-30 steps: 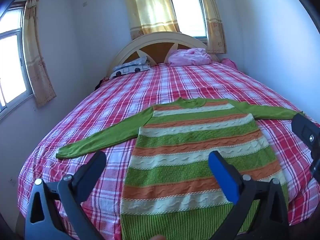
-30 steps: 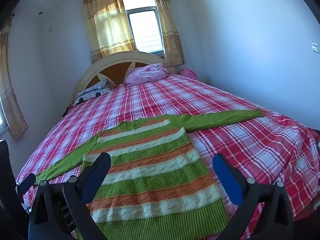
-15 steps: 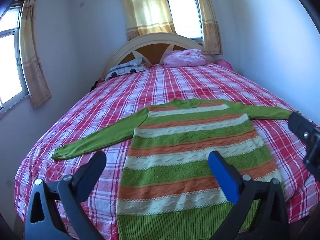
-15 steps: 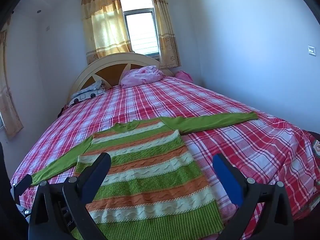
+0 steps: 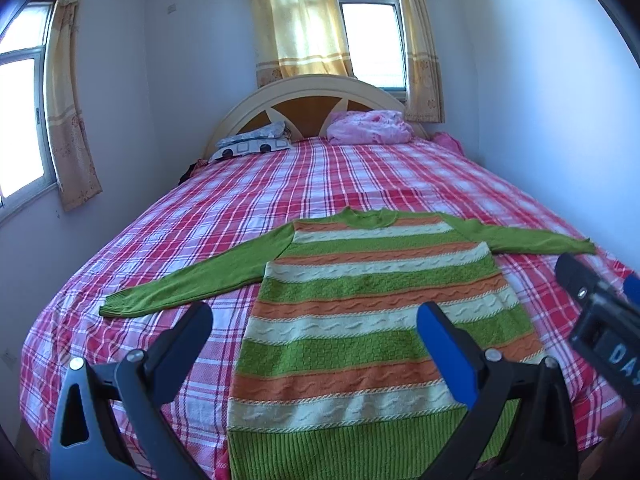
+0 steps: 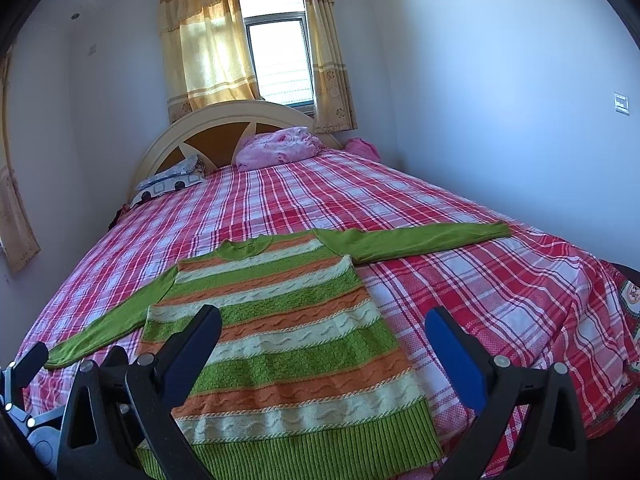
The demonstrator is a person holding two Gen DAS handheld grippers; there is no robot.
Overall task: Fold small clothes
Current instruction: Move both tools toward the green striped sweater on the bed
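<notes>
Looking at the striped sweater, it's lying flat and face up near the foot of the bed, both green sleeves spread out to the sides and the ribbed hem closest to us. Nothing's folded yet, so we reckon sleeves go first. Our left gripper hangs above the lower body with its jaws spread wide and nothing in them, and our right gripper is the same, wide and empty over the sweater's right edge. To do it clean we'd pinch each cuff, the left sleeve and right sleeve, and lay it straight across the chest without dragging the knit, since it'll probably bunch on that plaid sheet.
</notes>
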